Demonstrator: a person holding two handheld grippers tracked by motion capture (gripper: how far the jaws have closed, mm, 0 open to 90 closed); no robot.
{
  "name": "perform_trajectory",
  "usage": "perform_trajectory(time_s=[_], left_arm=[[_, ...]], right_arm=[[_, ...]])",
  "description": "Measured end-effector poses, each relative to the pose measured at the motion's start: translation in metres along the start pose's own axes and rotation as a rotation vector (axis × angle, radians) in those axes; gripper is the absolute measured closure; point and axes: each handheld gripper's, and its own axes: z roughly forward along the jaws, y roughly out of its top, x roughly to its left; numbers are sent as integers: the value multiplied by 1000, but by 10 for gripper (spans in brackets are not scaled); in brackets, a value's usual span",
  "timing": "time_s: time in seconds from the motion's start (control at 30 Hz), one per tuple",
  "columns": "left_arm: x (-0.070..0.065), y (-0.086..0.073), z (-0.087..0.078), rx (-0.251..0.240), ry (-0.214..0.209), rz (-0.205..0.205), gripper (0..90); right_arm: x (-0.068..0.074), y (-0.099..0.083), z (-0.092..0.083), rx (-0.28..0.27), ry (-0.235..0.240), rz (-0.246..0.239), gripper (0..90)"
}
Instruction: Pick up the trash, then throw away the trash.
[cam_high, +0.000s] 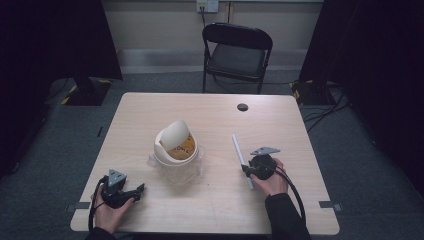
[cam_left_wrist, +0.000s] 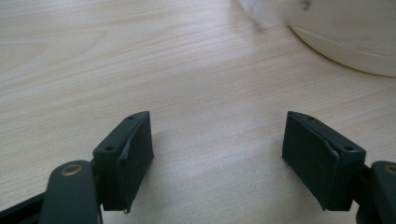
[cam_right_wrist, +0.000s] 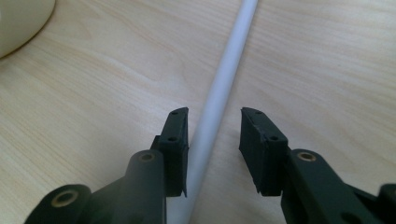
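A small cream bin (cam_high: 176, 148) with a tilted swing lid (cam_high: 172, 132) stands mid-table inside a clear plastic liner. Its base shows at the top right of the left gripper view (cam_left_wrist: 345, 37) and at the top left corner of the right gripper view (cam_right_wrist: 18, 18). To the right of the bin a thin white stick (cam_high: 238, 147) lies flat on the table. My right gripper (cam_high: 247, 170) is low over the stick's near end, open, one jaw on each side of the stick (cam_right_wrist: 233, 51), with a gap on the right. My left gripper (cam_high: 140, 190) rests at the front left, open wide (cam_left_wrist: 217, 154) and holding nothing.
The light wooden table (cam_high: 150, 110) has a dark cable hole (cam_high: 242, 107) at the back right. A black folding chair (cam_high: 237, 50) stands beyond the far edge. Dark stands and cables sit on the floor at both far corners.
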Motion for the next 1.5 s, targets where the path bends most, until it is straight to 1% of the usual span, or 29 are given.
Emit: perform_trajectory(time_s=[0.1, 0.13, 0.23, 0.33, 0.37, 0.4, 0.5, 0.53, 0.63, 0.67, 0.7, 0.73, 0.77, 0.8, 0.93, 0.97, 1.0, 1.03, 1.1, 1.13, 1.17, 1.2, 1.23, 1.27, 1.33, 1.37, 1.4, 1.43, 1.5], left_arm=[[0, 0, 0, 0, 0, -2, 240], [0, 0, 0, 0, 2, -1, 236], [0, 0, 0, 0, 3, -2, 236], [0, 0, 0, 0, 2, -1, 236], [0, 0, 0, 0, 2, -1, 236], [0, 0, 0, -1, 2, -2, 236], [0, 0, 1, 1, 1, 2, 233], [0, 0, 1, 2, -2, 9, 226], [0, 0, 1, 4, -7, 9, 225], [0, 1, 1, 12, -12, 14, 202], [0, 1, 1, 12, -12, 14, 151], [-1, 1, 2, 19, -10, 21, 144], [-2, 1, 2, 17, -6, 15, 144], [-2, 1, 2, 17, -6, 14, 144], [-2, 1, 2, 18, -6, 16, 144], [-2, 1, 2, 18, -6, 16, 144], [-2, 1, 2, 18, -6, 16, 144], [-1, 1, 1, 15, -9, 10, 147], [-1, 0, 0, 5, 0, -6, 178], [-1, 0, 0, 5, 0, -6, 201], [1, -1, -1, 2, 5, -6, 224], [1, -1, -1, 2, 5, -6, 246], [1, -1, -2, -4, 8, -12, 246], [2, -2, -3, -6, 9, -11, 276], [5, -3, -5, -24, -2, -22, 314], [5, -4, -6, -39, 0, -32, 328], [7, -2, -11, -61, 5, -33, 336], [7, -2, -11, -61, 5, -33, 338], [7, 0, -16, -107, 6, -40, 340]], right_arm=[[2, -1, 2, 14, -2, -8, 662], [3, -2, 3, 12, -6, -14, 673], [3, -2, 3, 12, -8, -13, 686], [4, -3, 3, 9, -31, -32, 769], [5, -3, 3, 6, -29, -40, 791], [6, -3, 3, 8, -27, -33, 802], [7, -3, 3, 7, -32, -42, 803], [6, -3, 3, 3, -22, -30, 804], [4, -1, -1, -18, -26, -23, 804], [3, -1, -3, -30, -27, -18, 804], [3, -1, -3, -30, -27, -18, 804], [1, 0, -8, -56, -30, -10, 804], [1, 0, -8, -56, -30, -10, 804], [-1, 1, -11, -70, -34, -5, 804], [-9, 4, -25, -142, -49, 16, 805], [-9, 4, -25, -142, -49, 16, 805], [-10, 4, -28, -156, -48, 21, 804], [-13, 5, -34, -188, -46, 36, 804], [-17, 6, -39, -218, -40, 49, 804], [-17, 6, -39, -218, -40, 49, 804], [-20, 6, -43, -242, -39, 61, 804], [-20, 6, -43, -242, -39, 61, 804], [-22, 6, -45, -254, -39, 64, 805], [-24, 6, -46, -265, -39, 72, 804], [-27, 6, -50, -289, -40, 78, 804], [-29, 7, -54, -320, -41, 89, 804], [-31, 7, -56, -336, -38, 91, 805], [-31, 7, -56, -336, -38, 91, 805], [-33, 6, -61, -365, -31, 100, 804]])
